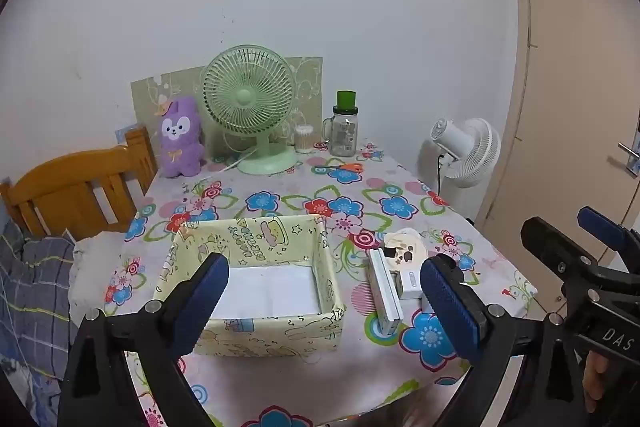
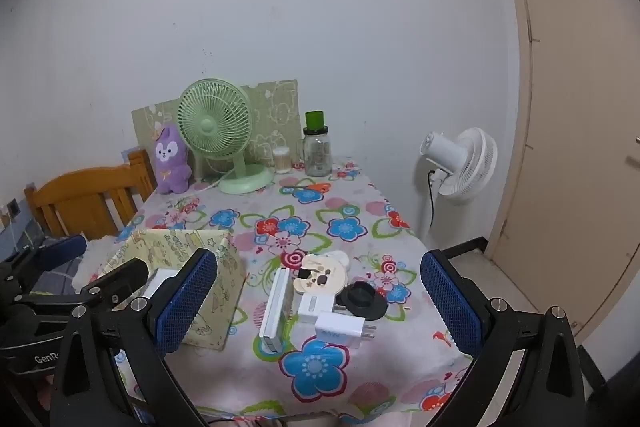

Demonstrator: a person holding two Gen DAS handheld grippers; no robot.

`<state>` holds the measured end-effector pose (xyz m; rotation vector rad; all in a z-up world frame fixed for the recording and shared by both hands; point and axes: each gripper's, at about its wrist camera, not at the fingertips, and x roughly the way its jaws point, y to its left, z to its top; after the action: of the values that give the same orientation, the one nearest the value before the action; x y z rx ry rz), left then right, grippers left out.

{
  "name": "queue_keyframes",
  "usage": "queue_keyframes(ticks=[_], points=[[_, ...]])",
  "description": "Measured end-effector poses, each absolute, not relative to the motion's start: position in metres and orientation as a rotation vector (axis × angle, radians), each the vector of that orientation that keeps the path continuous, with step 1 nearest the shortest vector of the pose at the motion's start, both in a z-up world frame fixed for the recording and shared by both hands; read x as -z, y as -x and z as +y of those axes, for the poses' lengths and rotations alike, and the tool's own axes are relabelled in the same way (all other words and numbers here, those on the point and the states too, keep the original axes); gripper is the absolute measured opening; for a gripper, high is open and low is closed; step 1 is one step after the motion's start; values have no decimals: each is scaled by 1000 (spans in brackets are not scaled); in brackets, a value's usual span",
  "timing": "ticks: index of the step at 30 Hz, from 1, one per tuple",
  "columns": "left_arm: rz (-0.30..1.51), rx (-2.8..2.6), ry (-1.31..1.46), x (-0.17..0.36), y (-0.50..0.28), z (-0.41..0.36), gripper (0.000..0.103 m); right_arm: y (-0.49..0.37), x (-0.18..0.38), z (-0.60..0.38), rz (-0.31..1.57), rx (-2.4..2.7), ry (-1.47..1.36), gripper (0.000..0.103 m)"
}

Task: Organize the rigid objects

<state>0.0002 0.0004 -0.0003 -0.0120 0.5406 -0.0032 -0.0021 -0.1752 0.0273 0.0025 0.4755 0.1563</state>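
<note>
A pale yellow patterned box [image 1: 256, 331] [image 2: 218, 291] stands open near the table's front, with a white sheet on its floor. To its right lies a small cluster: a flat white slab on edge [image 1: 385, 293] [image 2: 276, 311], a round cream disc with a cartoon face [image 1: 404, 247] [image 2: 320, 273], two white plug adapters [image 2: 340, 335] [image 2: 314, 307] and a black round lid [image 2: 362, 299]. My left gripper [image 1: 324, 307] hovers open over the box's near side, nothing between its blue pads. My right gripper [image 2: 320, 311] hangs open in front of the cluster, empty.
At the back of the floral tablecloth [image 1: 280, 387] stand a green desk fan [image 1: 250, 107], a purple plush toy [image 1: 180, 139], a cotton-swab tub [image 1: 304, 139], a glass jar with green lid [image 1: 344, 127] and orange scissors [image 1: 344, 167]. A wooden chair [image 1: 72, 191] is left, a white floor fan [image 1: 468, 151] right.
</note>
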Motion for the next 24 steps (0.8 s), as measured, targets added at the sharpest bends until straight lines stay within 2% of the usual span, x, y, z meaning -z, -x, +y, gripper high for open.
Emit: queue_keyframes(ticks=[7, 24], points=[[561, 14, 31, -7, -4, 4, 96, 0, -26, -172, 453, -147, 20, 103], [593, -10, 56, 14, -13, 15, 96, -10, -9, -160, 508, -142, 38, 103]])
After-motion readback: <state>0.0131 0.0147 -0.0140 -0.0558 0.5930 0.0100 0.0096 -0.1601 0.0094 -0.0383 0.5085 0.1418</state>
